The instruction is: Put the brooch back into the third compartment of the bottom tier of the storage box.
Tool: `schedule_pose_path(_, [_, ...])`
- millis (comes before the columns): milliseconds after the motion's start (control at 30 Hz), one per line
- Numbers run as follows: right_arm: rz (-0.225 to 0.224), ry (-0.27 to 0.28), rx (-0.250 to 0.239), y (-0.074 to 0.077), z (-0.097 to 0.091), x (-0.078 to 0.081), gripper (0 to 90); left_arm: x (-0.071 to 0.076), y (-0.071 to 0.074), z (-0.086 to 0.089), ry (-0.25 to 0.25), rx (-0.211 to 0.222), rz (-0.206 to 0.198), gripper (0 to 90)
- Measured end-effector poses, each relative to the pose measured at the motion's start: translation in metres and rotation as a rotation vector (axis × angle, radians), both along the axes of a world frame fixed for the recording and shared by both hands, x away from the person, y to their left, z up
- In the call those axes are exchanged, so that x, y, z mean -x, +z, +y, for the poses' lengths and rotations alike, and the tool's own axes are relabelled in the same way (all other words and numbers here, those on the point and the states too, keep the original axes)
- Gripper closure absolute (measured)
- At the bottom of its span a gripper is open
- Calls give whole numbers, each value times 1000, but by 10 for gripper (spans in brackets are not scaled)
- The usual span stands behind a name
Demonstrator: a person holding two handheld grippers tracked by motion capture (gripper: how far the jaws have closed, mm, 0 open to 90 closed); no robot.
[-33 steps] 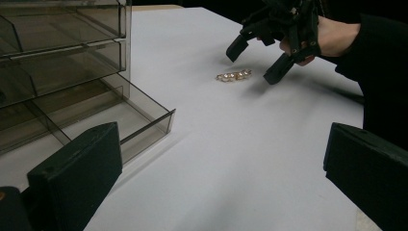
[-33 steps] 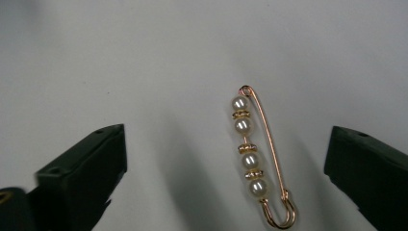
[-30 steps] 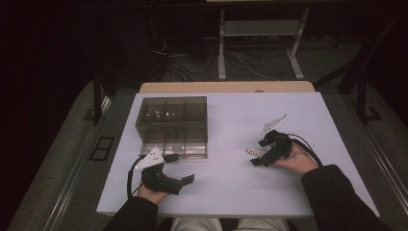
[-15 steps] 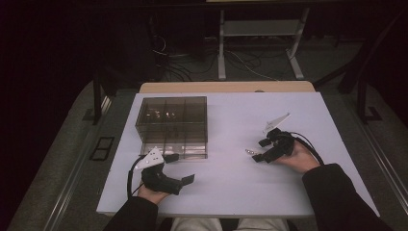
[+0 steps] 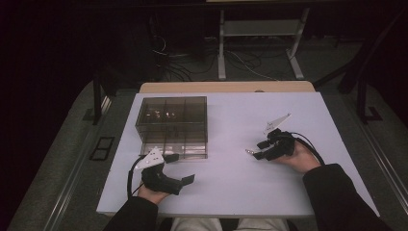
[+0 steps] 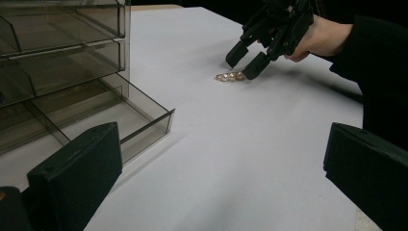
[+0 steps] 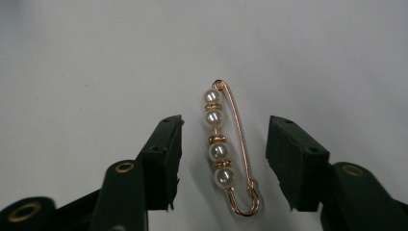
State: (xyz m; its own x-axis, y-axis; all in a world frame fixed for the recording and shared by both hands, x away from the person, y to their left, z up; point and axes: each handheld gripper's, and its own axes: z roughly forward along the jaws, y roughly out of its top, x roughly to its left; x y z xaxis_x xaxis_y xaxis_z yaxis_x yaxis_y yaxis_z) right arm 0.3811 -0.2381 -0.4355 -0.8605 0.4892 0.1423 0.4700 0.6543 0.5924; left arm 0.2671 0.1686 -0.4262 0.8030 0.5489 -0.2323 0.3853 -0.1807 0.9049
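Smoky drawer box [image 5: 173,126], white table [image 5: 240,183]

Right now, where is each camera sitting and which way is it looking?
High view: above the person's side, looking forward and down on the white table; both forearms come in, left claw and right claw, whose jaws have just been closing.
Left gripper view: rides the left claw, looking across the table past the smoky drawer box; own open jaws show.
Right gripper view: rides the right claw, looking down; its jaws stand either side of the pearl pin, not touching.
All three share the pin.
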Motion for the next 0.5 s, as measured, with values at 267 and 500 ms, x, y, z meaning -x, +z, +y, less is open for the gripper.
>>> schedule_pose_path(267, [-17, 8, 24, -2, 2, 2, 575, 0, 0, 0, -1, 0, 0, 0])
schedule_pose_path(500, [-43, 37, 51, -3, 3, 2, 647, 0, 0, 0, -1, 0, -2, 0])
